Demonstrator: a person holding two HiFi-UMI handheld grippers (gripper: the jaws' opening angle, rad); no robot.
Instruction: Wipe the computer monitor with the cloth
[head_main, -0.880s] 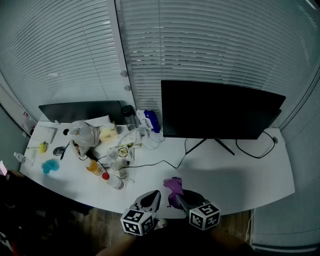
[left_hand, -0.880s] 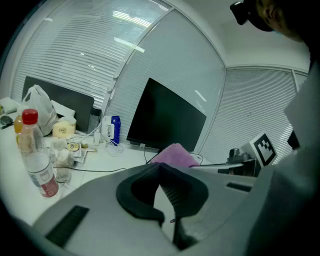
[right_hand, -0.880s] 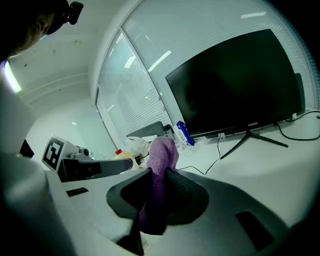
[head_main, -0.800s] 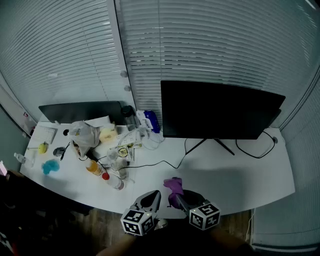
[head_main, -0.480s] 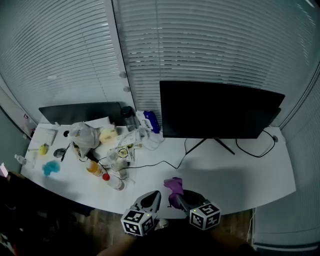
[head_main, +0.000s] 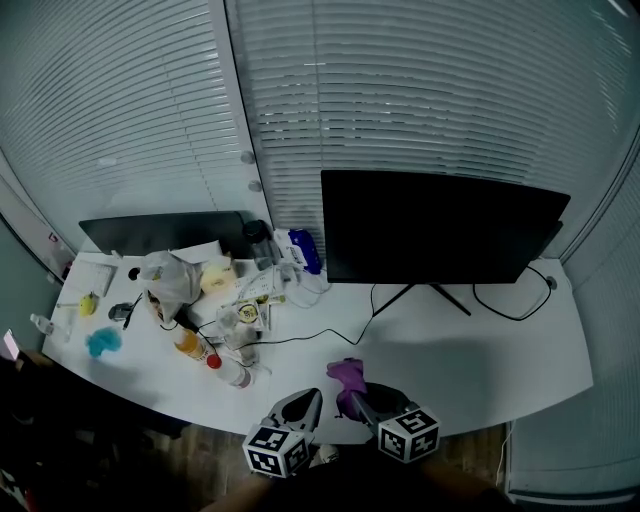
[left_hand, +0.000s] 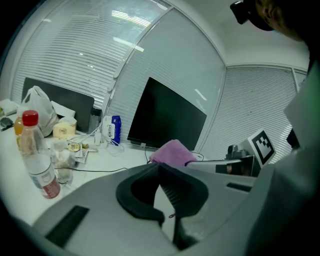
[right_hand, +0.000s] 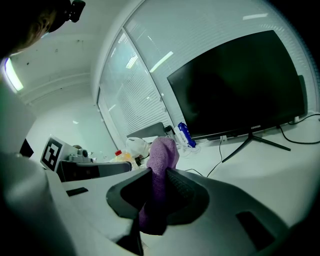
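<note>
Wiping has not begun. The right gripper (head_main: 356, 398), low in the centre of the frame, is clenched on the purple cloth (head_main: 346, 373), which sticks up past its jaws. The monitor (head_main: 440, 225) stands in the upper right, well apart from it. Next, I judge, the cloth must be carried up to the screen. The left gripper (head_main: 303, 403) is closed on nothing.

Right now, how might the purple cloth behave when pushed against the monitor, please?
Probably soft and floppy: the purple cloth bunches into a rounded fold above the right tool. Likely light, since that fold stands unsupported. Its textured surface should grip.
</note>
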